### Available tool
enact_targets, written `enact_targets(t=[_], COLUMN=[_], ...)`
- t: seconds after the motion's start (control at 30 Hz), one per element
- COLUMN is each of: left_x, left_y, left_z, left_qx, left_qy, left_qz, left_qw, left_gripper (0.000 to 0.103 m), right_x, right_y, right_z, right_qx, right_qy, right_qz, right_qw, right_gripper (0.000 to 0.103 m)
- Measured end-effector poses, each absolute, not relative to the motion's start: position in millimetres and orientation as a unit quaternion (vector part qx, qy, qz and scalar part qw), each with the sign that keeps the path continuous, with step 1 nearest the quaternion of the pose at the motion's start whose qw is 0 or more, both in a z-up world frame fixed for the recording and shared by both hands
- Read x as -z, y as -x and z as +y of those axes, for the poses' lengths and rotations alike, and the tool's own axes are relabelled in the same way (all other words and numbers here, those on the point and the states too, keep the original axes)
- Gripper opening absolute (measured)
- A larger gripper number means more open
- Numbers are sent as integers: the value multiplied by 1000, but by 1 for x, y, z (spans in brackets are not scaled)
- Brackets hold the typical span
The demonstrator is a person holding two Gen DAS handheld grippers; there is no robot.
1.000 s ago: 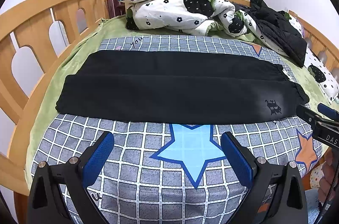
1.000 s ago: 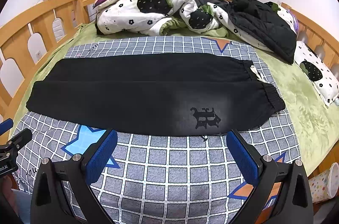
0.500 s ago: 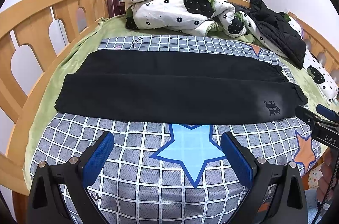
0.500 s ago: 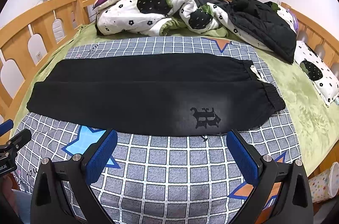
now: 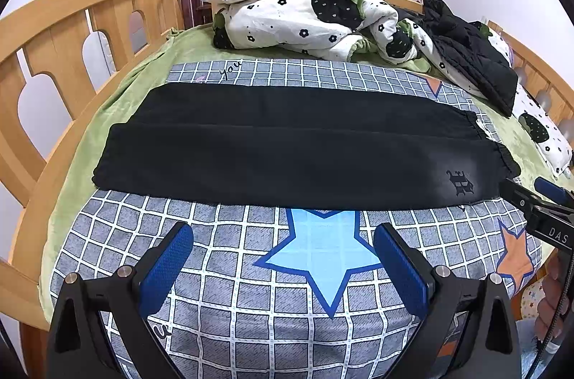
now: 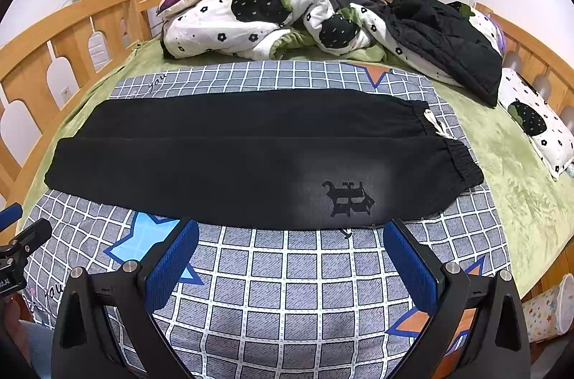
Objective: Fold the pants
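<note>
Black pants lie flat across the checked blanket on the bed, legs side by side and running left to right; waistband toward the blanket's right edge, leg hems toward its left edge; printed emblem on the near leg close to the waist.

Left gripper spread wide, holding nothing, hovering over the blanket's near edge just short of the near leg; right gripper likewise spread and empty, its fingertips close to the emblem.

Judgement: fabric looks soft, limp and light; it will sag and drag rather than hold shape, and a thin pinch may take only one layer. Best holds appear to be the thicker elastic waistband on the right and the hems on the left; grip both layers, lift low, keep cloth taut between the two grippers.
</note>
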State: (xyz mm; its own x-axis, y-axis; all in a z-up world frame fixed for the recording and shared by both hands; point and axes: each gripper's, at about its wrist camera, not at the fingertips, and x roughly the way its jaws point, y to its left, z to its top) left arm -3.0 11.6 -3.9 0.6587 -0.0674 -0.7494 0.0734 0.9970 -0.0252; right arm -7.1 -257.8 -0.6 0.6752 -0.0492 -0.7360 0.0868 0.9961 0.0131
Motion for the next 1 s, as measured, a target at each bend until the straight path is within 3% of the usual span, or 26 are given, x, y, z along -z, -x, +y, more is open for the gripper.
enact_targets(t=[1.0], left_x=[4], left_y=[2], left_z=[16], left_qx=[41], left_qy=[2], left_qz=[414], left_qw=[909], left_gripper=[101], right_x=[2], right_y=[7], right_z=[-260], right_qx=[39], right_qy=[-24], right_qz=[400], right_qw=[915], right_gripper=[101])
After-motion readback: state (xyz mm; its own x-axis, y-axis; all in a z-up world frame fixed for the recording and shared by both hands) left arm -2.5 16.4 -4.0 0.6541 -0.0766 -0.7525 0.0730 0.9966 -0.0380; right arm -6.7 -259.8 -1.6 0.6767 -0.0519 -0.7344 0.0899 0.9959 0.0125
